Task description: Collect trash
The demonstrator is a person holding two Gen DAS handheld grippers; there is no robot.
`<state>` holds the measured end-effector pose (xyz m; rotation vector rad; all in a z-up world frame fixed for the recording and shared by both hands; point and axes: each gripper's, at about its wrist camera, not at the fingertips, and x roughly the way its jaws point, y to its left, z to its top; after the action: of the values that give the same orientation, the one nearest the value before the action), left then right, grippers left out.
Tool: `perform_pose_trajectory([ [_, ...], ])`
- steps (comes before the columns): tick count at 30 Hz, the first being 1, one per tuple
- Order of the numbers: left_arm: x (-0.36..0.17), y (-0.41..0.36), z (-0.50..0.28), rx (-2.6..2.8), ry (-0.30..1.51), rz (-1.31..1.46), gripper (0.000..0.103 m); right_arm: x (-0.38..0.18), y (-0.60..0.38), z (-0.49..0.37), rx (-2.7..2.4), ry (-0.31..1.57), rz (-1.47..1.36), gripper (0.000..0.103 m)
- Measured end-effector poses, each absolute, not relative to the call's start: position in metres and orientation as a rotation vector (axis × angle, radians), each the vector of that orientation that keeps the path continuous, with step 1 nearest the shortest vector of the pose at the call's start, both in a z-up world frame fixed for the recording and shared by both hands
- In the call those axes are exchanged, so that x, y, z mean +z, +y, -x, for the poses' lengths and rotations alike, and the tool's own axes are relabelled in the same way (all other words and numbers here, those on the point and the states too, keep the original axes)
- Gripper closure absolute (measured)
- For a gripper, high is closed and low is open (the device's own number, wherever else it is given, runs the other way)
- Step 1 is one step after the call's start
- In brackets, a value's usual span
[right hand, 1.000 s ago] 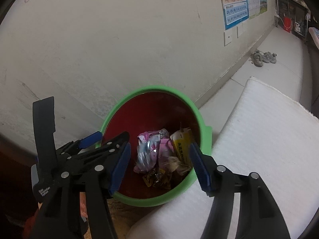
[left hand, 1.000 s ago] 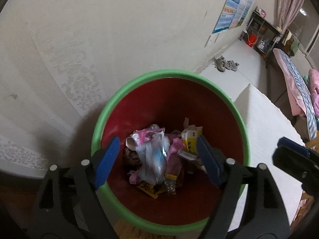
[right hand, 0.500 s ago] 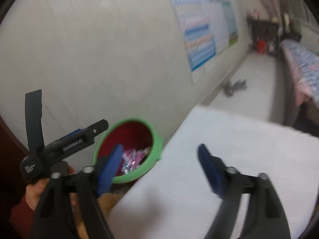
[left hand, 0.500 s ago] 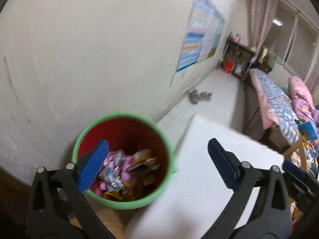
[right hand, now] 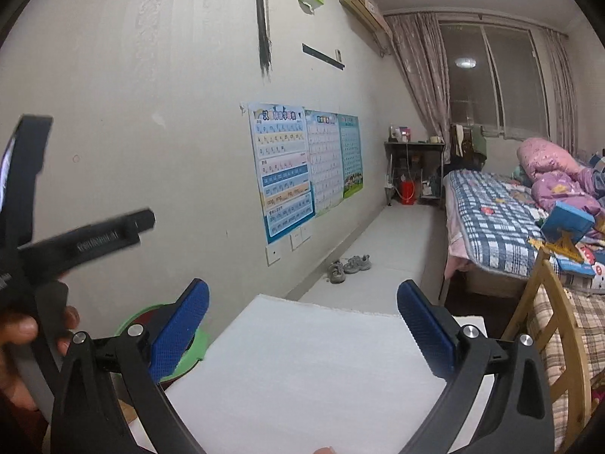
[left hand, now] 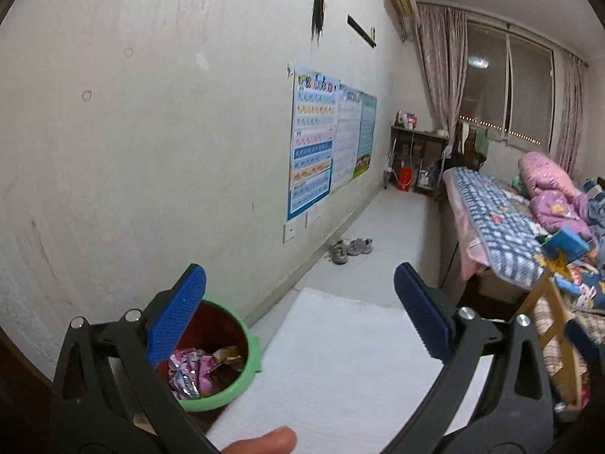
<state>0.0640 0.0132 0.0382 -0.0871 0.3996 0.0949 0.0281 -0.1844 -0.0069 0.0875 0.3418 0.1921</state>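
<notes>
Bin (left hand: pixel 211 370) with wrappers sits low-left of both claws, against the wall; left claw (left hand: pixel 298 314) nearer, spread wide and empty, right claw (right hand: pixel 302 325) opening, empty, over white desk (right hand: pixel 302 370).

The right gripper (right hand: pixel 302 325) hangs empty over a white foam surface (right hand: pixel 302 370), its jaws opening. Left of the jaws, a green bin (right hand: pixel 130 321) stands against the wall. Beyond them lie grey shoes (right hand: pixel 348 266); a bed (right hand: pixel 499 223) stands to their right.
</notes>
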Motion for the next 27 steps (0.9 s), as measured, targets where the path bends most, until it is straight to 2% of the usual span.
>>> perform_pose_trajectory([
  [27, 0.057, 0.008, -0.041, 0.075, 0.405, 0.057, 0.006, -0.014, -0.184, -0.006, 0.176, 0.355, -0.081, 0.007],
])
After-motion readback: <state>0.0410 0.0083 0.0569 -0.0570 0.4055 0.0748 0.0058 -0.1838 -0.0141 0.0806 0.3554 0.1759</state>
